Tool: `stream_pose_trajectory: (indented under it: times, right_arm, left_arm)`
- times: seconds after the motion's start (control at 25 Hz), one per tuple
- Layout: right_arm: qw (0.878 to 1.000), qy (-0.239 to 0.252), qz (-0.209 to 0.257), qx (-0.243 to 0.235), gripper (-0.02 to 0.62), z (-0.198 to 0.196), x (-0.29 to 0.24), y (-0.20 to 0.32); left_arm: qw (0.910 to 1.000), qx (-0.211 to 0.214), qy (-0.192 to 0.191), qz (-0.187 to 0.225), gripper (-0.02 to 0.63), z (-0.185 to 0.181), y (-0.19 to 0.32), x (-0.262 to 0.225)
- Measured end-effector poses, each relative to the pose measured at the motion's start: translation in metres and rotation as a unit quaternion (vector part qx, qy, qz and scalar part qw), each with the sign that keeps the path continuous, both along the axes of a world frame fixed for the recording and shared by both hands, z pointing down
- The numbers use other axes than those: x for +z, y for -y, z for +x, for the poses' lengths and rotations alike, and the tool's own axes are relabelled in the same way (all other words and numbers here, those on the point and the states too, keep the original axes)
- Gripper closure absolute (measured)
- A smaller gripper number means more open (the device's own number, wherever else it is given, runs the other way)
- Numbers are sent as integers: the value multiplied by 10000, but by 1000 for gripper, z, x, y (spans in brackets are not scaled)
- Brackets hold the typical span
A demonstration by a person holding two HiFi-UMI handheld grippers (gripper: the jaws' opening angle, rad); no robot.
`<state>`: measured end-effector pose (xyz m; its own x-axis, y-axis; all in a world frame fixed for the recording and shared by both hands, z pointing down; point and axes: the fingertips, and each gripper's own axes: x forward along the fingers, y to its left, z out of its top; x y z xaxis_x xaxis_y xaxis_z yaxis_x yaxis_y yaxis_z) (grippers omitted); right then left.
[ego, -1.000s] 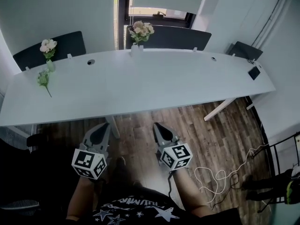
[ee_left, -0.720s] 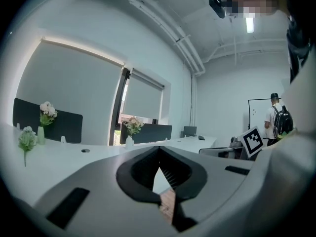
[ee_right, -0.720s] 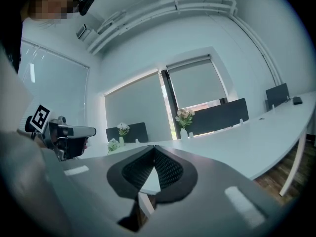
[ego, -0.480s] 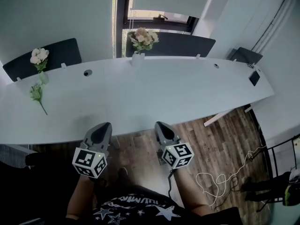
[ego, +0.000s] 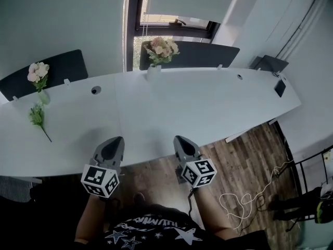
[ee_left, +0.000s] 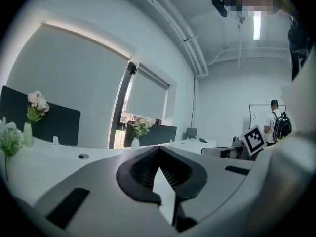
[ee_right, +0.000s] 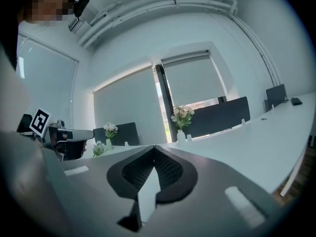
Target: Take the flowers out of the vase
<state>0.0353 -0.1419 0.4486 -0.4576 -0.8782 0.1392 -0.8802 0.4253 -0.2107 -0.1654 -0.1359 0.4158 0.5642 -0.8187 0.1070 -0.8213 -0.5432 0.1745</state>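
currently both grippers are held low in front of the person, with their tips seen over the near edge of a long white desk (ego: pixel 171 113). the left gripper (ego: pixel 115 140) is shown with its jaws pressed together and nothing between them. the right gripper (ego: pixel 180 139) is likewise closed tight and empty. both are pointed roughly level toward the far side of the desk, and neither is touching anything on it. a white vase (ego: pixel 153 72) is stood upright at the far edge of the desk, near its middle, with a pink bouquet (ego: pixel 162 48) still in it, well apart from both grippers. a small vase (ego: pixel 43 97) is stood at the far left end, holding pale flowers (ego: pixel 37 72). a loose stem (ego: pixel 37 117) is laid flat on the desk just in front of that small vase. dark panels (ego: pixel 192 55) are set behind the desk, and a window (ego: pixel 156 22) is seen between them. a wood floor (ego: pixel 244 155) is visible to the right of the desk, with a thin cable (ego: pixel 244 197) curled on it. a person with a backpack (ee_left: pixel 276 122) is seen far off in the left gripper view.
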Motion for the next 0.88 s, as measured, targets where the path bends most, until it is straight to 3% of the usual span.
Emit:
stream_pose_trajectory:
  times: [0.4, 0.88]
  right_arm:
    - [9993, -66, -50, 377, 592, 9, -1, 6]
    - [9999, -7, -30, -152, 592, 10, 7, 73]
  left_arm:
    - [9997, 259, 8, 47, 597, -5, 27, 0]
    - [9996, -118, 225, 131, 597, 6, 78, -4]
